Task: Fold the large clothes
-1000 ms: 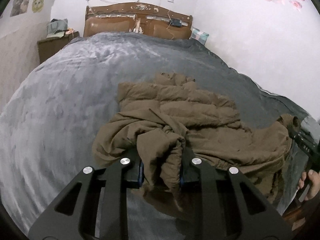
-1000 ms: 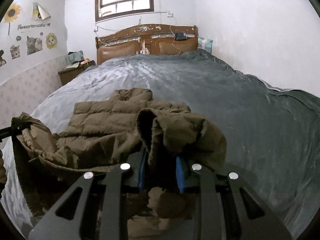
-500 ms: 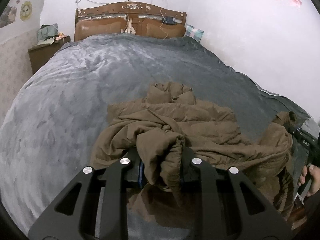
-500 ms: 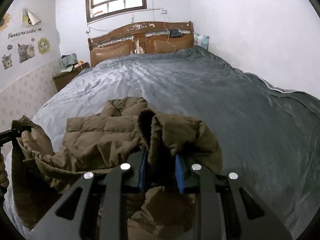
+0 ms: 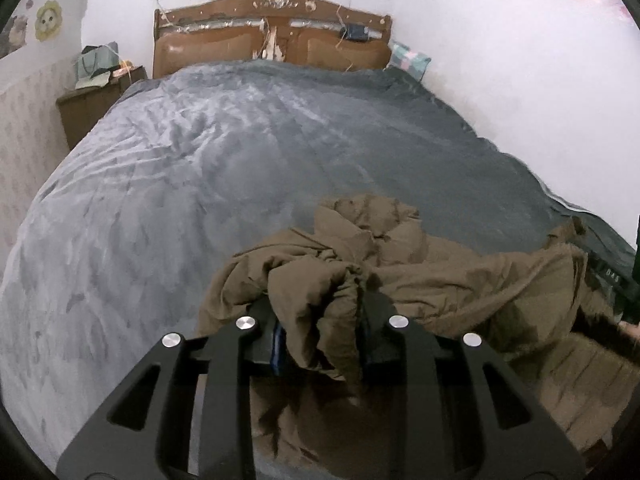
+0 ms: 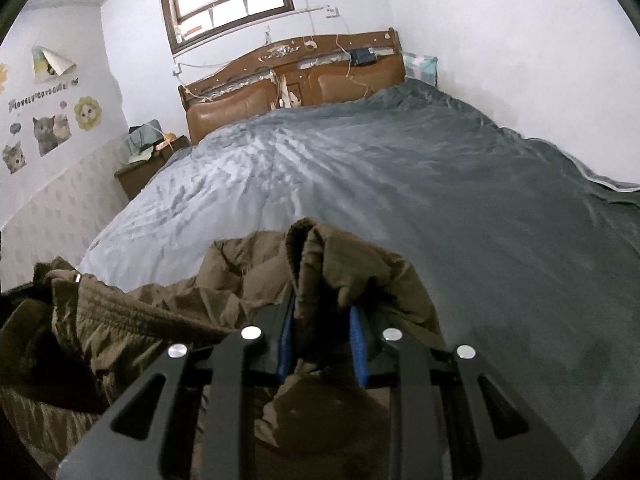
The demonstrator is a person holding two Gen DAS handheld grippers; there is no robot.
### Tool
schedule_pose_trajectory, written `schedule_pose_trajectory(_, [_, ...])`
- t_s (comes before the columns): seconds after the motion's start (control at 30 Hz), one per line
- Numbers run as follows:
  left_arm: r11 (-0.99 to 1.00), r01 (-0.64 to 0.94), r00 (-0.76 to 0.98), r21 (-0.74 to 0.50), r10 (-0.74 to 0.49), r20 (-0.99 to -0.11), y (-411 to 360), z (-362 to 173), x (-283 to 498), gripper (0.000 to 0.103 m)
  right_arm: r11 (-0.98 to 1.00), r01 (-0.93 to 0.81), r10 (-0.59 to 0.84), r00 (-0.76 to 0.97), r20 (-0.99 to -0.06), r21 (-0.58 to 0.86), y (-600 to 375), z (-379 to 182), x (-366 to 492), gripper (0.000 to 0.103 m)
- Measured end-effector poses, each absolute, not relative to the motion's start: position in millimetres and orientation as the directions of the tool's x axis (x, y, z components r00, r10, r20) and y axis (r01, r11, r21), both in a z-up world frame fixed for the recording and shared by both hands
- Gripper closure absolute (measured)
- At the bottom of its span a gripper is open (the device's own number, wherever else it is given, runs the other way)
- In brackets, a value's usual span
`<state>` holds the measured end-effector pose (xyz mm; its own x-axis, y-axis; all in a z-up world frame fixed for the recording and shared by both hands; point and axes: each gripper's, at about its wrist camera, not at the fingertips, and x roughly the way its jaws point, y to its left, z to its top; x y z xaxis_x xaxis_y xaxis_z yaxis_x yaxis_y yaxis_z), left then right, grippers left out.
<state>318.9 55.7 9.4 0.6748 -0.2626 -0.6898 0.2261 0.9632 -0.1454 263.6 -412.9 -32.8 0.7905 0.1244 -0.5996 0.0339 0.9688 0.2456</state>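
A large brown padded jacket point(image 5: 460, 284) lies bunched at the near edge of a grey-blue bed cover point(image 5: 240, 168). My left gripper point(image 5: 320, 340) is shut on a bunched fold of the jacket, which hangs between the fingers. My right gripper point(image 6: 322, 340) is shut on another thick fold of the jacket point(image 6: 352, 268), lifted above the bed. The jacket stretches between the two grippers and its lower part hangs off the near bed edge. The right gripper's black body point(image 5: 616, 280) shows at the left view's right edge.
The bed cover point(image 6: 440, 184) spreads wide beyond the jacket up to a wooden headboard point(image 5: 272, 44). A wooden nightstand point(image 5: 96, 104) with bags stands at the bed's far left. White walls close in on the right.
Both grippers have pulled the jacket back towards the near edge of the bed and lifted it. Less of the jacket lies spread on the cover. Both grips are unchanged.
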Motion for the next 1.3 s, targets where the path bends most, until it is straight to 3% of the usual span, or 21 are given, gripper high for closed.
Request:
schedule_pose_trajectory(0.33, [0.974,0.177,0.569,-0.143,-0.22,-0.793,49.0,-49.3,415.1,0.071,0.969,0.025,0.161,0.689,-0.707,0.245,-415.6,-86.6,369.5,0.079])
schedule_pose_trajectory(0.53, [0.981,0.155,0.538,-0.115,-0.181,-0.823,43.2,-81.0,428.3,0.068,0.963,0.027,0.19,0.635,-0.748,0.267,-412.9,-110.5,387.8,0.075])
schedule_pose_trajectory(0.6, [0.981,0.143,0.539,-0.134,-0.191,-0.821,46.5,-72.2,428.2,0.053,0.944,0.022,0.239,0.64,-0.73,0.329,-418.3,-105.2,385.4,0.058])
schedule_pose_trajectory(0.67, [0.978,0.146,0.557,-0.146,-0.203,-0.805,46.9,-61.5,425.7,0.017,0.93,0.012,0.267,0.667,-0.696,0.368,-423.4,-91.5,375.8,0.029])
schedule_pose_trajectory(0.77, [0.978,0.161,0.597,-0.13,-0.202,-0.776,45.8,-39.2,422.4,0.003,0.927,-0.004,0.273,0.694,-0.667,0.376,-425.9,-74.3,364.9,0.025])
schedule_pose_trajectory(0.87, [0.983,0.173,0.636,-0.06,-0.158,-0.755,46.3,-18.3,414.2,0.003,0.931,-0.034,0.276,0.72,-0.637,0.364,-429.1,-52.6,352.0,0.016])
schedule_pose_trajectory(0.97, [0.984,0.176,0.655,-0.008,-0.124,-0.745,55.1,-9.5,403.3,0.003,0.958,-0.022,0.208,0.741,-0.638,0.286,-433.4,-42.8,344.6,0.014])
schedule_pose_trajectory(1.13, [0.986,0.165,0.608,0.028,-0.079,-0.79,69.3,-41.7,393.2,0.003,0.977,0.02,0.144,0.675,-0.723,0.213,-447.8,-73.2,343.9,0.014])
schedule_pose_trajectory(1.3, [0.988,0.156,0.534,-0.019,-0.101,-0.84,72.8,-85.6,395.3,0.003,0.965,0.048,0.178,0.602,-0.779,0.257,-458.5,-119.1,354.3,0.014])
